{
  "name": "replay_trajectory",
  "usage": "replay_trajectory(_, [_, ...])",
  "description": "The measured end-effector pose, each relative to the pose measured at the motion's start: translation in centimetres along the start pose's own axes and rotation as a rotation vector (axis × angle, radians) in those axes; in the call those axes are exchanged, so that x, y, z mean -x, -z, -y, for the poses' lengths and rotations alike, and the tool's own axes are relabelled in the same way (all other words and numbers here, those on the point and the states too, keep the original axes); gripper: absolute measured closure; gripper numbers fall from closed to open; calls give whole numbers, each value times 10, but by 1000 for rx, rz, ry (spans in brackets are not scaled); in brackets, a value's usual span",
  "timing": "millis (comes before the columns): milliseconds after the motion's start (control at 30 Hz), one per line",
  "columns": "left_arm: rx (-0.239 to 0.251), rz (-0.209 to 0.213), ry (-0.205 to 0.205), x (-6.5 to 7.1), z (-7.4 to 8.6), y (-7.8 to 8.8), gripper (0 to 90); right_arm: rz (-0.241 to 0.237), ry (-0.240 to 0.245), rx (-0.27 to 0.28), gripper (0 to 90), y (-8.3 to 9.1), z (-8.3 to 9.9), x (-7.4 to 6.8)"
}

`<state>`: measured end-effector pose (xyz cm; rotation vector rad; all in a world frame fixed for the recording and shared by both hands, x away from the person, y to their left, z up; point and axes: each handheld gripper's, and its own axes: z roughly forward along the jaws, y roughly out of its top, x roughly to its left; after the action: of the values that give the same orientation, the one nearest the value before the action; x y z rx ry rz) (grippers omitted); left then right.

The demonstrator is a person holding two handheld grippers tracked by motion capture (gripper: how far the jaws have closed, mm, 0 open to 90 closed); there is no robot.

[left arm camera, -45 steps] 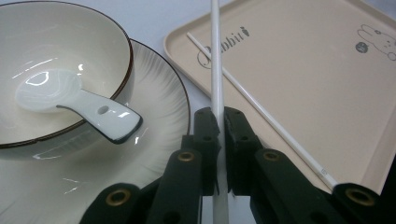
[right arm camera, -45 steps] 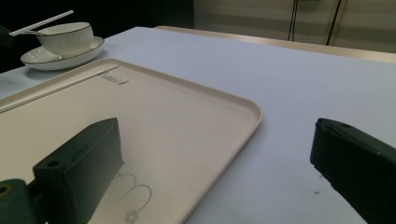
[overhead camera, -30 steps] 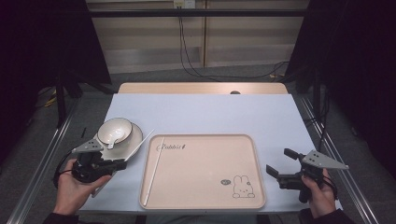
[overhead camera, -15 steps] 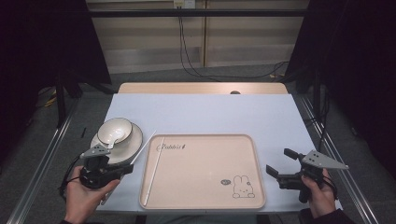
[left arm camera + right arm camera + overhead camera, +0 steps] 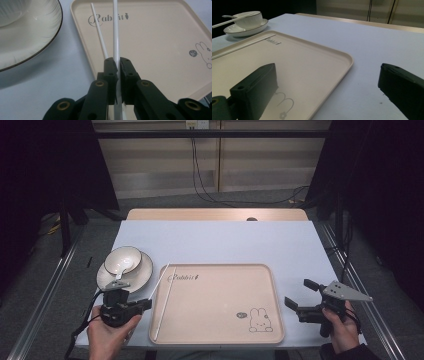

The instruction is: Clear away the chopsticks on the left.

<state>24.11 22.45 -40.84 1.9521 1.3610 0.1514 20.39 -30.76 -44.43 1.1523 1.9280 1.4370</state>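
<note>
Left claw (image 5: 117, 65), lower centre of frame, was clamped on one white chopstick (image 5: 115, 30). Second chopstick (image 5: 99, 31) lay on the beige tray (image 5: 160, 47). Right claw (image 5: 302, 296), lower right, gaped wide, empty.

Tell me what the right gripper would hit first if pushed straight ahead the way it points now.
Probably the beige rabbit tray: the open right gripper points left toward the tray's right rim, with bare tabletop between. Its height above the table is unclear.

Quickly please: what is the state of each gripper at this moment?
Left gripper: closed on one white chopstick; the second chopstick lies free on the tray.
Right gripper: open, holding nothing.
</note>
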Motion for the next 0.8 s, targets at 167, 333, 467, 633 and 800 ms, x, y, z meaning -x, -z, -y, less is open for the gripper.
replay_trajectory(167, [-23, 26, 40, 11, -2, -14, 848, -4, 0, 1, 20, 0, 0, 0])
replay_trajectory(333, [-8, 22, 89, 16, -13, -33, 847, -4, -1, 1, 20, 0, 0, 0])
replay_trajectory(467, [27, 7, 103, 14, -15, -44, 847, -4, 2, 0, 21, 0, 0, 0])
replay_trajectory(633, [10, -11, 129, 15, -11, -57, 847, -6, 2, -2, 22, 0, 0, 0])
replay_trajectory(800, [-14, -47, 139, 18, -9, -67, 847, -8, 4, -3, 23, 0, 0, 0])
